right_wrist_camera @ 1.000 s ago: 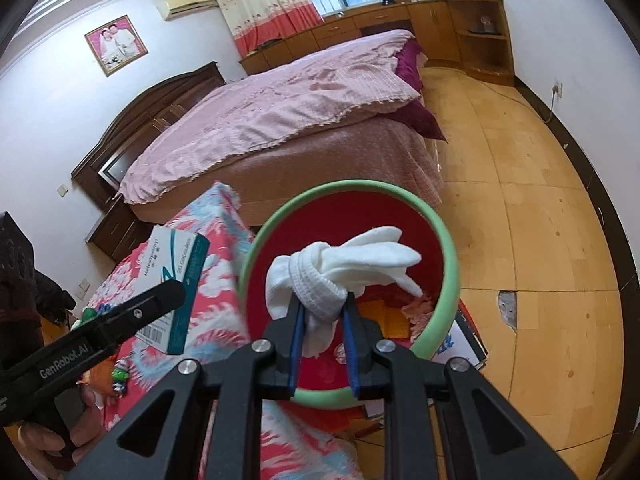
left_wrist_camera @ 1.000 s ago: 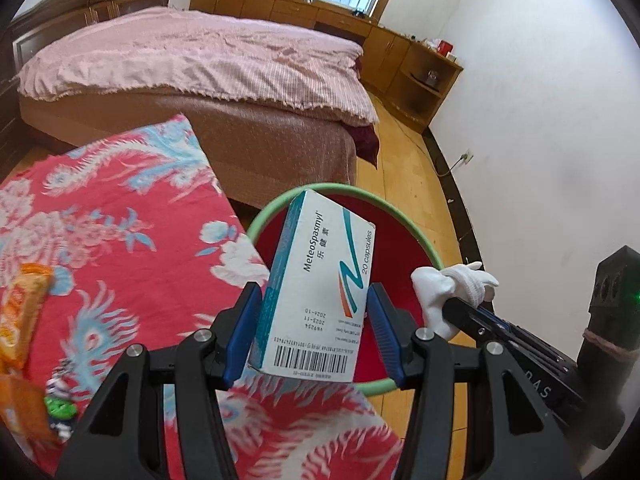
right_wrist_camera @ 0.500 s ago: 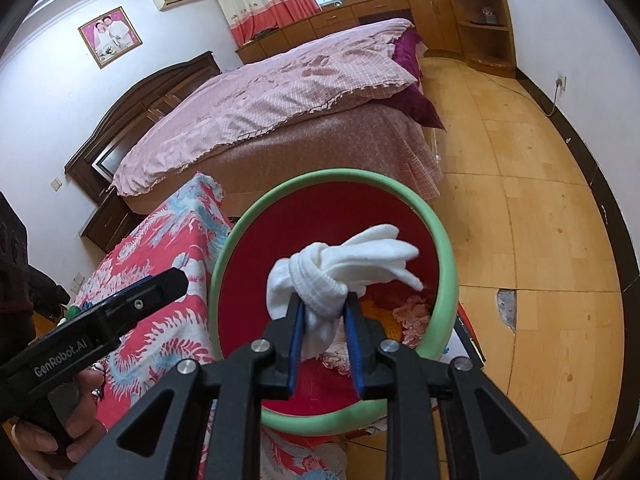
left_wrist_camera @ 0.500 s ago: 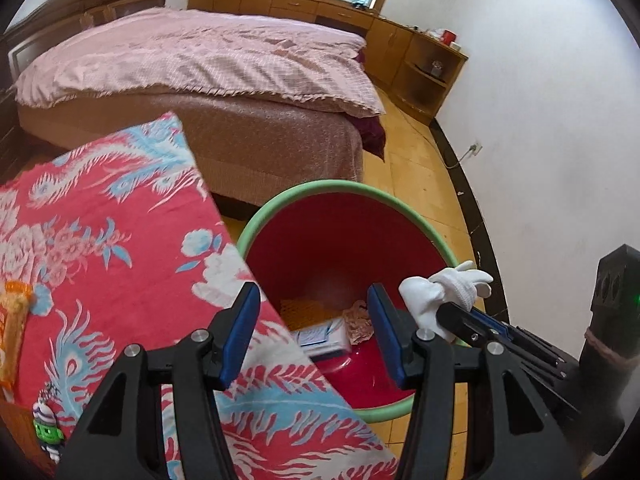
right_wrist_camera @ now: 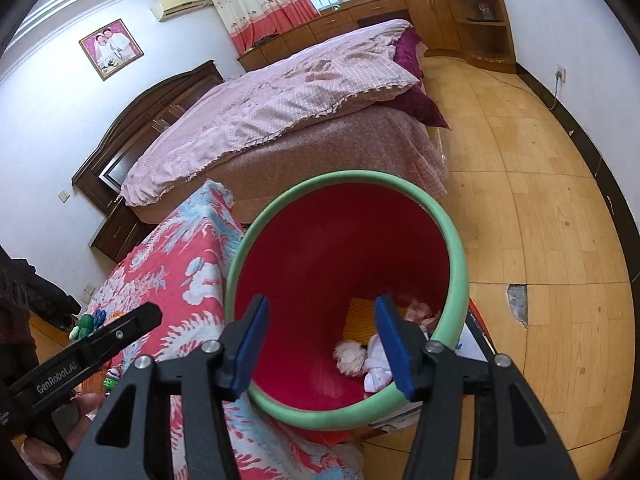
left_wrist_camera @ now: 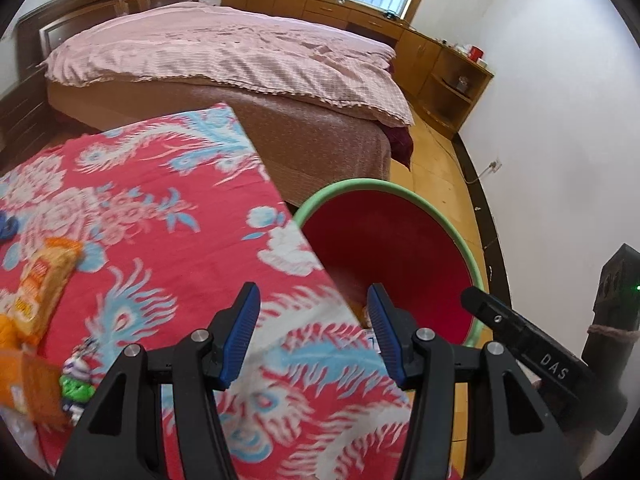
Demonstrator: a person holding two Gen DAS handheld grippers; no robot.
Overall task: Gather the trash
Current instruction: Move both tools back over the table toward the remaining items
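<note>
Your right hand-held gripper (right_wrist_camera: 322,342) hangs over the red bin (right_wrist_camera: 456,264), jaws opening with nothing between them; the white knotted cloth (right_wrist_camera: 378,368) lies at the bin's bottom. Your left hand-held gripper (left_wrist_camera: 314,336) is apart and empty over the floral worktop (left_wrist_camera: 160,216). Risk: grabbing the toy figure (left_wrist_camera: 76,380) beside the orange snack wrapper (left_wrist_camera: 44,280) instead of trash.

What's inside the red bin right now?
In the right wrist view the red bin holds a white knotted cloth, a pale crumpled wad, pinkish scraps and an orange piece. The near rim and a gripper finger hide the rest of the bottom.
</note>
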